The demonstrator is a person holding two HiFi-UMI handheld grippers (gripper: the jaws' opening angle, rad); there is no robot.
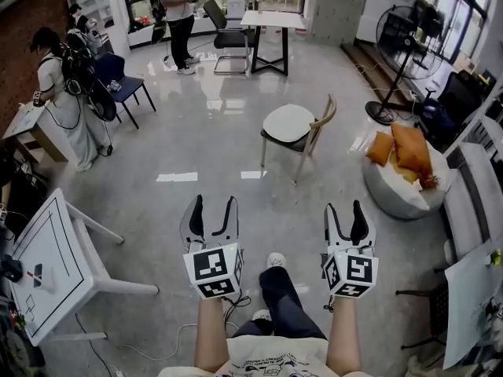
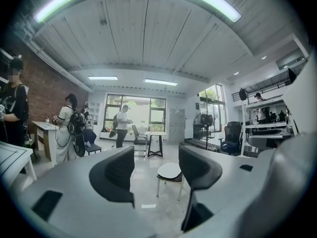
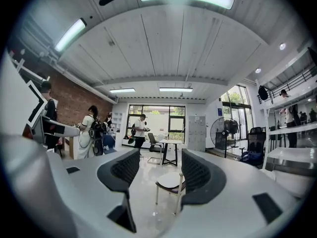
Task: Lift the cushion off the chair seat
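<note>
- Cushion (image 1: 287, 122), pale and round, lies on the seat of a wooden chair (image 1: 321, 124) out on the shiny floor (image 1: 212, 144).
- Left gripper (image 1: 213, 204) and right gripper (image 1: 344, 207) are held side by side, jaws spread and empty, well apart from the chair.

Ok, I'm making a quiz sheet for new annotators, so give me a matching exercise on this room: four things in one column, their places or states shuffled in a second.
Things:
1. cushion
2. orange pillows
3. fan
4. left gripper

Places or states:
A. jaws apart, holding nothing
B. stands upright on its round base, far right
C. lies on the seat of the chair
D. piled on the white beanbag

Pairs: 1-C, 2-D, 3-B, 4-A.
</note>
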